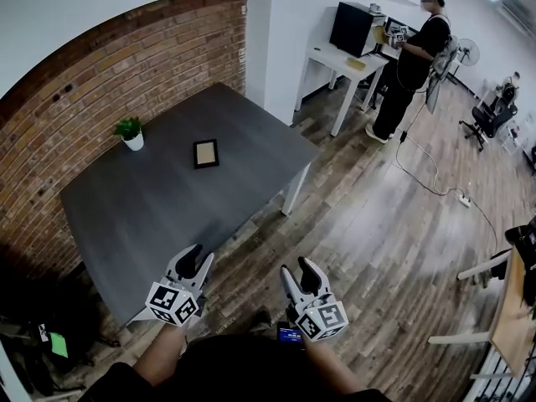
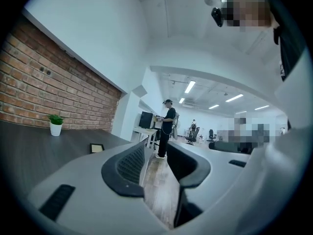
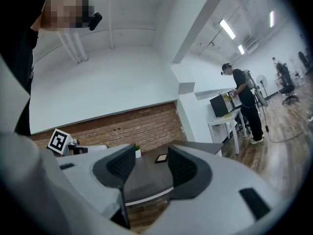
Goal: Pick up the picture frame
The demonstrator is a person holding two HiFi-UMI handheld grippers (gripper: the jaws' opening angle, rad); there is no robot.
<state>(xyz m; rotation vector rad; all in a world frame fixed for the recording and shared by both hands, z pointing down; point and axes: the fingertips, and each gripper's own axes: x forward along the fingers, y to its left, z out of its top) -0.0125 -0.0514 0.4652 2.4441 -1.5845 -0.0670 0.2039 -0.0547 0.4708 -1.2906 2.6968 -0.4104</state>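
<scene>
A small dark picture frame (image 1: 206,153) with a tan inset lies flat near the middle of the grey table (image 1: 159,216). It also shows as a small dark picture frame (image 2: 97,148) to the left of the left jaws, and as a picture frame (image 3: 161,158) between the right jaws, far off. My left gripper (image 1: 201,258) hangs open over the table's near edge, well short of the frame. My right gripper (image 1: 299,269) is open too, out over the wooden floor beside the table. Neither holds anything.
A small potted plant (image 1: 130,132) stands on the table by the brick wall (image 1: 126,74). A person (image 1: 410,57) stands at a white desk (image 1: 339,61) with a monitor at the far right. Cables and a power strip (image 1: 463,199) lie on the wooden floor.
</scene>
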